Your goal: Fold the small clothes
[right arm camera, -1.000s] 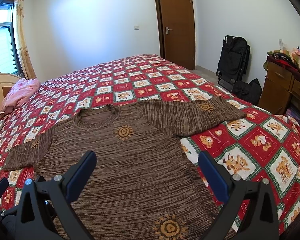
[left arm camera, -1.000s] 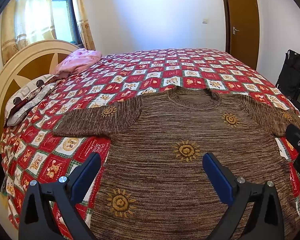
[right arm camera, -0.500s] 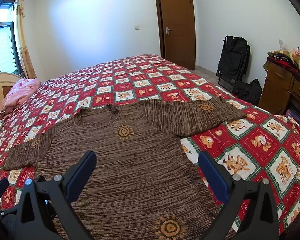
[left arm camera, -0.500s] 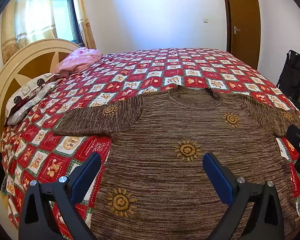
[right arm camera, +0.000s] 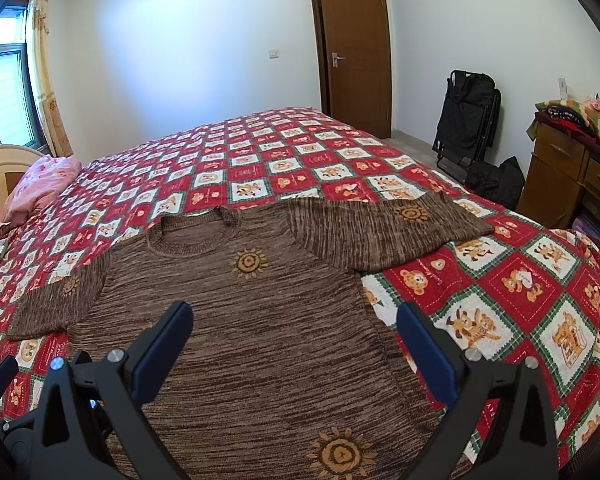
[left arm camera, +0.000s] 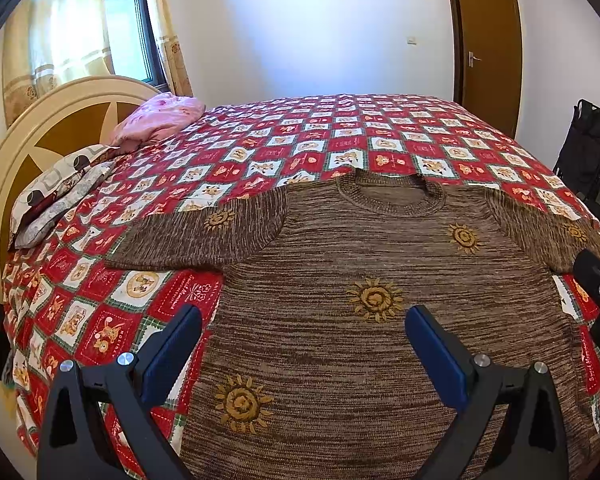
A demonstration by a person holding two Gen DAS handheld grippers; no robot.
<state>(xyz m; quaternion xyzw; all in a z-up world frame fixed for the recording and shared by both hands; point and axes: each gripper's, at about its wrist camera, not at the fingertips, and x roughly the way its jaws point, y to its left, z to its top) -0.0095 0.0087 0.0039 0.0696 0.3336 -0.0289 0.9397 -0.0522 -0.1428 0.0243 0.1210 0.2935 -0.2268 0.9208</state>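
Sweater point(left arm camera: 380, 264) flat on quilt point(left arm camera: 228, 160), pink bundle point(left arm camera: 160, 120) near headboard point(left arm camera: 40, 132), both tongs spread, empty.

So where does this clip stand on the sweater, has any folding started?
Done: the brown sweater lies spread flat on the bedspread, both sleeves out. In hand: nothing; the left gripper and right gripper hover open above its lower half. Left: every fold, sleeves and body.
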